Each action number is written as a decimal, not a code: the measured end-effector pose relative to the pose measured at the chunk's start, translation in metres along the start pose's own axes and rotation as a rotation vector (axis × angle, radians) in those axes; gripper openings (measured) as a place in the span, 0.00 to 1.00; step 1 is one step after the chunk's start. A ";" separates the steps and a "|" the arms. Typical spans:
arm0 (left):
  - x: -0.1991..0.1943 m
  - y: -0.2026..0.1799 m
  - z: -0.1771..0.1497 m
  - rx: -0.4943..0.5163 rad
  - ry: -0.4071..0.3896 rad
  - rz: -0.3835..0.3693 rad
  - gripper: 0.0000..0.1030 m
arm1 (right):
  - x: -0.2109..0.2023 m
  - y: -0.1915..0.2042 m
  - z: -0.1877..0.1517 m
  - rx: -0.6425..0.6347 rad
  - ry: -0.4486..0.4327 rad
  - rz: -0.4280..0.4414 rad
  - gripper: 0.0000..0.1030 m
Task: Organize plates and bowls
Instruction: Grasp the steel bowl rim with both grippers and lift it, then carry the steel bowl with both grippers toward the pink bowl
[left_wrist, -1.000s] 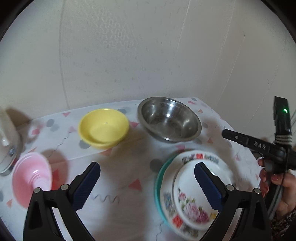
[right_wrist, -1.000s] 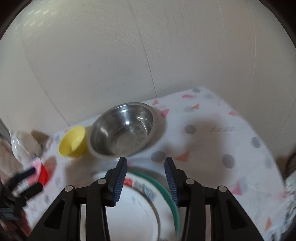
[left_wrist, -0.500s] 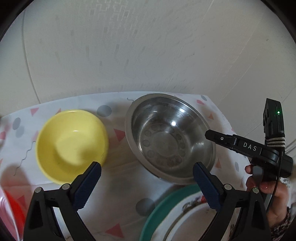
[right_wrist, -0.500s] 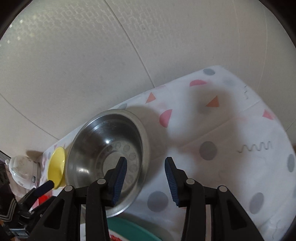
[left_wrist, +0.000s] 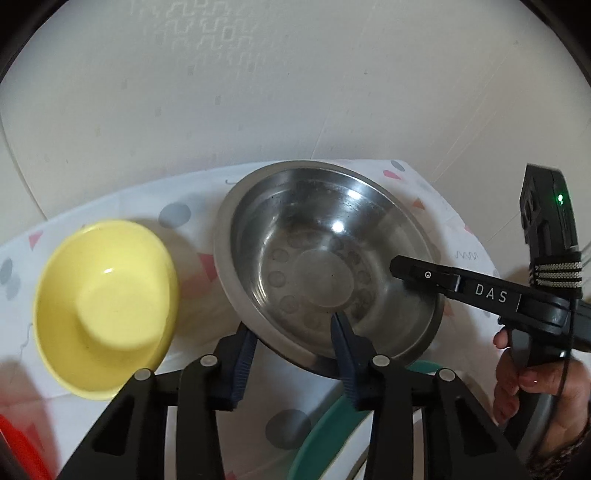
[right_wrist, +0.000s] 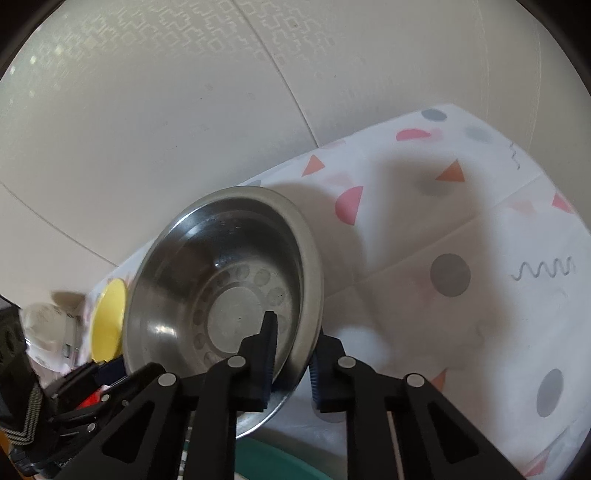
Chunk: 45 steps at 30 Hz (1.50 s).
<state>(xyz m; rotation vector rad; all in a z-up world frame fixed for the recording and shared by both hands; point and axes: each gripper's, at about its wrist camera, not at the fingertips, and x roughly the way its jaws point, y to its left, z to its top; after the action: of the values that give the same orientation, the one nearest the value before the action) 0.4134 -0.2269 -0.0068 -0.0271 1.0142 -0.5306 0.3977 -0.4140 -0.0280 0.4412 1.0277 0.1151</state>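
Left gripper: our left gripper sits at the bottom middle of the left view. Its jaws are closing. The near rim of the steel bowl is between them, one blue pad outside the wall and one inside. We cannot tell if the pads press on the rim.

Right gripper: our right gripper is at the bottom middle of the right view. Its jaws are narrow and closing. The right side of the steel bowl's rim is between them, one pad inside the bowl and one outside, with both pads right up against the wall.

Steel bowl: it is in the middle of both views, on the white cloth with dots and triangles. In the right view it looks tipped up on its side.

Yellow bowl: the yellow bowl sits at the left of the left view, just beside the steel bowl. In the right view we see only a thin slice of it behind the steel bowl.

Green plate: the green plate shows at the bottom of the left view, under the steel bowl's near edge.

Hand: a hand at the lower right of the left view holds the right gripper's handle.
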 end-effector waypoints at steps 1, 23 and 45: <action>0.000 0.000 -0.001 -0.002 -0.002 -0.005 0.40 | -0.001 0.002 -0.002 -0.004 -0.004 -0.010 0.15; -0.076 0.020 -0.043 -0.045 -0.169 -0.125 0.39 | -0.064 0.051 -0.042 -0.093 -0.143 0.004 0.17; -0.177 0.039 -0.138 -0.051 -0.346 -0.091 0.39 | -0.118 0.121 -0.129 -0.190 -0.221 0.115 0.19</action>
<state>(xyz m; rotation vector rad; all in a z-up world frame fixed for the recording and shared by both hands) 0.2440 -0.0857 0.0506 -0.2054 0.6899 -0.5605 0.2409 -0.3003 0.0595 0.3312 0.7665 0.2592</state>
